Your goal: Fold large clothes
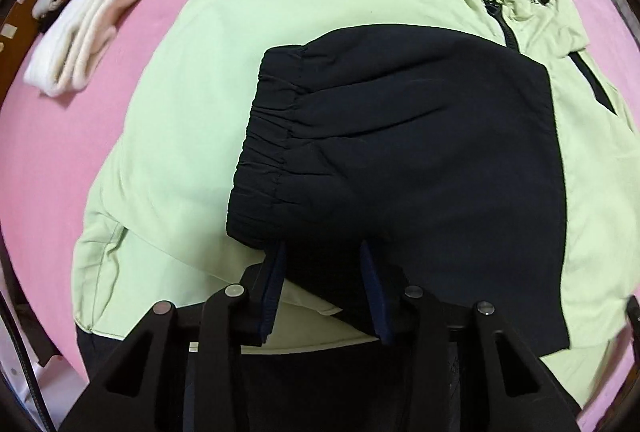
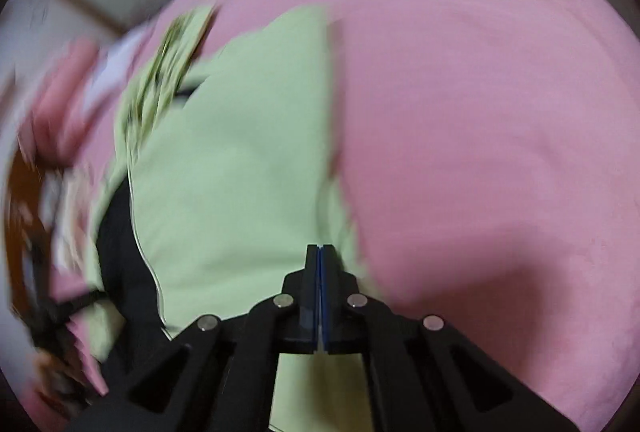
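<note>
Navy sleeve lies folded across the lime jacket; left gripper spread, right gripper pressed together. Next, the other sleeve needs gripping.

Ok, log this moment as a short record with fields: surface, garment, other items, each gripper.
surface: pink bed cover
garment: light green jacket, its navy sleeve folded across the body
other items: folded cream cloth at far left
left gripper: open, fingers either side of the sleeve edge
right gripper: shut, over the jacket's edge; view blurred
</note>
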Demonstrator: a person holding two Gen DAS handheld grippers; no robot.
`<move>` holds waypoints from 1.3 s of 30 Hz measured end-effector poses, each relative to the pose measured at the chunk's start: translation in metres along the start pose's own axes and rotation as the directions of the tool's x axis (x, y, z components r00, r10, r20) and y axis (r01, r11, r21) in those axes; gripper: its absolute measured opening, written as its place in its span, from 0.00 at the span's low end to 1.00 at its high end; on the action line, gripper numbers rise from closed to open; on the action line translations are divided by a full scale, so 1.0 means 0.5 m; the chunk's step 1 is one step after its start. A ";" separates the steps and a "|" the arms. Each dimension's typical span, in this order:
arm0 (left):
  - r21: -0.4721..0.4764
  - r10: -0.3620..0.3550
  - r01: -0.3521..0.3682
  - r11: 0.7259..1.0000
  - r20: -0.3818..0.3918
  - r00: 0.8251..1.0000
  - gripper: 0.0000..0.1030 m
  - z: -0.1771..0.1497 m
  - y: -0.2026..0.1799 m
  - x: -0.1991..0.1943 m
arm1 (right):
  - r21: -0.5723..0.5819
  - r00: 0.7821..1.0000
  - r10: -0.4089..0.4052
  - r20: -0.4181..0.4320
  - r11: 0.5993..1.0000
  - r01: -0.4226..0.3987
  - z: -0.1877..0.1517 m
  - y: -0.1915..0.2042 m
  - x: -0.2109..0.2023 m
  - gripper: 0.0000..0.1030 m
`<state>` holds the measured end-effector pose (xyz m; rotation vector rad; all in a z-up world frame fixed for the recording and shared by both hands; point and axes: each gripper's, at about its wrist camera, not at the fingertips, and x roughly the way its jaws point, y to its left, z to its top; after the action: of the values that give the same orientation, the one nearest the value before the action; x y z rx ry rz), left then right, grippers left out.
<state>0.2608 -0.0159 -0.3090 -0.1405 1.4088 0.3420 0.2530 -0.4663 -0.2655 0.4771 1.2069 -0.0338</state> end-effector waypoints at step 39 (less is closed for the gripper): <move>-0.043 0.095 -0.093 0.995 0.065 0.993 0.31 0.170 -0.067 0.013 | -0.021 0.992 0.093 0.081 0.996 -0.092 0.233 0.062 0.121 0.00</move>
<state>0.3523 -0.0214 -0.3048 -0.0949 1.3448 0.4495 0.3872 -0.4684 -0.2782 0.5113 1.1029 0.0361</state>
